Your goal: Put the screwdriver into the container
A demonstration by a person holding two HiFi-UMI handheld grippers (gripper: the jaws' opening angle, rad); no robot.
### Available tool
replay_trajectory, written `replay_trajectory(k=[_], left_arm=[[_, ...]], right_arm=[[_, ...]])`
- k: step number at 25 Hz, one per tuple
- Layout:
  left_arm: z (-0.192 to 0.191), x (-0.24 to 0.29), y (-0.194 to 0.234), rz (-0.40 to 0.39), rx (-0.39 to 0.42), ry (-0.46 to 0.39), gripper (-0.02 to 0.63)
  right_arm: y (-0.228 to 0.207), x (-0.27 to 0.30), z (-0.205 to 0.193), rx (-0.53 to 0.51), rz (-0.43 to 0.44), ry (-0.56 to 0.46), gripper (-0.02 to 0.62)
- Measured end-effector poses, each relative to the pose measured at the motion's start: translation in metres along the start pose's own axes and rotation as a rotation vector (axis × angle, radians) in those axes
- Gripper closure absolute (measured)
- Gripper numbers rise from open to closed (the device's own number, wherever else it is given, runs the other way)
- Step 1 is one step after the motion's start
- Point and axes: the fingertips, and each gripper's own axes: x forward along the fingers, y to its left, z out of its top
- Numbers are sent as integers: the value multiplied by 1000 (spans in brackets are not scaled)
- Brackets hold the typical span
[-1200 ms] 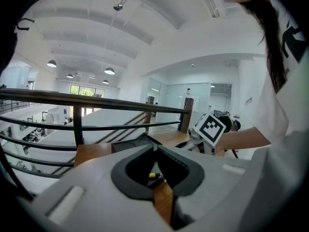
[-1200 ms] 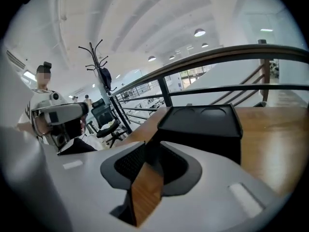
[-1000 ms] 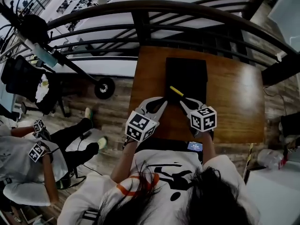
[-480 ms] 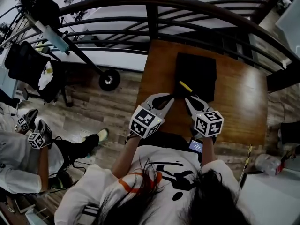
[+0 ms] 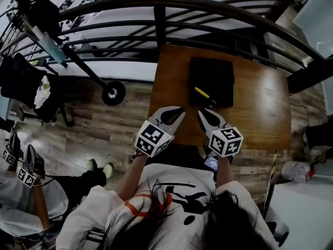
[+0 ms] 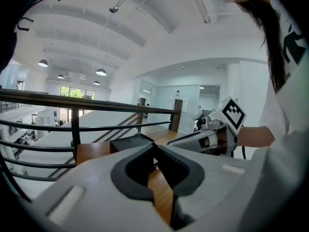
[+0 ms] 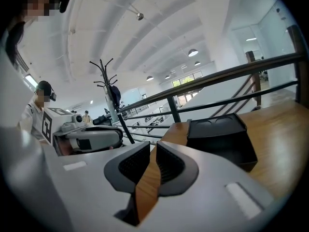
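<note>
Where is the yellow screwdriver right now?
In the head view, the yellow screwdriver lies at the near-left corner of the black container on the wooden table, just beyond the right tool.

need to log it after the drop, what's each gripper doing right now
left gripper: closed, empty
right gripper: closed, empty

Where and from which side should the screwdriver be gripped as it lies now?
On the yellow handle of the screwdriver, probably from above with jaws across it: it lies slanted at the container's near end, handle to the left, and the handle is its thickest, plainest part.
</note>
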Motion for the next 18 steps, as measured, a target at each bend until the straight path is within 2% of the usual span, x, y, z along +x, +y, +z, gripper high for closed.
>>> replay_trajectory(k=[6, 13, 18], left_arm=[[-3, -11, -10, -18, 13, -24, 584], [-7, -8, -38, -2, 8, -19, 583], [0, -14, -61, 37, 0, -38, 583]], right_arm=[[12, -19, -9, -9, -35, -20, 546], [8, -49, -24, 2, -18, -22, 546], [11, -74, -26, -9, 10, -15, 546]])
